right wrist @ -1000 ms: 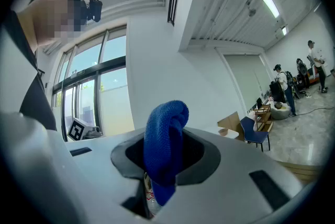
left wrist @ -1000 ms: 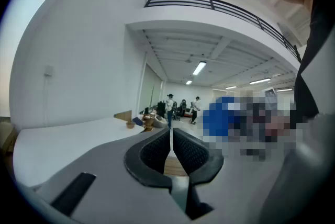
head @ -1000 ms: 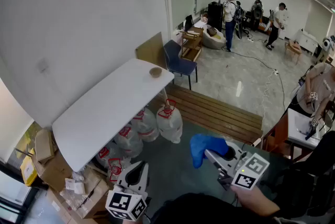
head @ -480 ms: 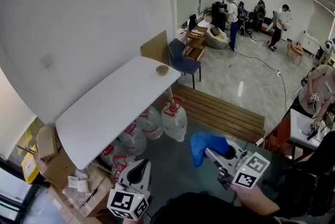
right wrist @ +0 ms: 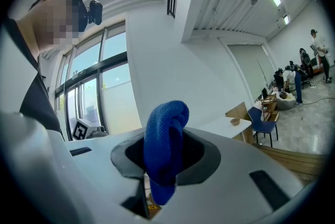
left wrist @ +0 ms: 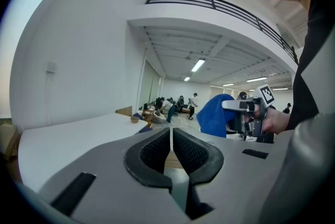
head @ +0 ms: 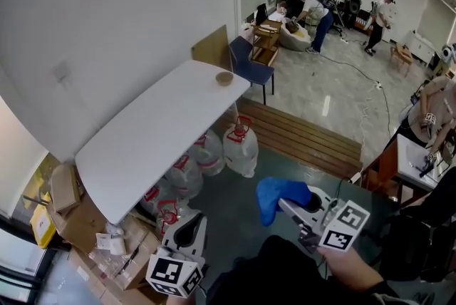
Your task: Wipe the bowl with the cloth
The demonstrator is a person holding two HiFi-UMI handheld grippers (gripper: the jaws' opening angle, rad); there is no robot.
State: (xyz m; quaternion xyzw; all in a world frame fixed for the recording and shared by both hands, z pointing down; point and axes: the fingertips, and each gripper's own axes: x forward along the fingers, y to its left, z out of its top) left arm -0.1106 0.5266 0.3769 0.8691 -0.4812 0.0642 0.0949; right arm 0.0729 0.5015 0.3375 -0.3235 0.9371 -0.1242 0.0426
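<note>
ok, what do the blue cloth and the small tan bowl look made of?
Blue cloth: likely microfibre or terry, matte; a nubbly looped weave shows.
Small tan bowl: perhaps wood or bamboo, from its tan colour; too small to be sure.

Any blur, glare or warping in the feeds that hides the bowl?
Head view: sharp, evenly lit, edges bent; bowl small but clear on the white table. Left gripper view: strong fisheye, dark corners, bowl tiny. Right gripper view: same fisheye, blue cloth close at centre, windows bright.
</note>
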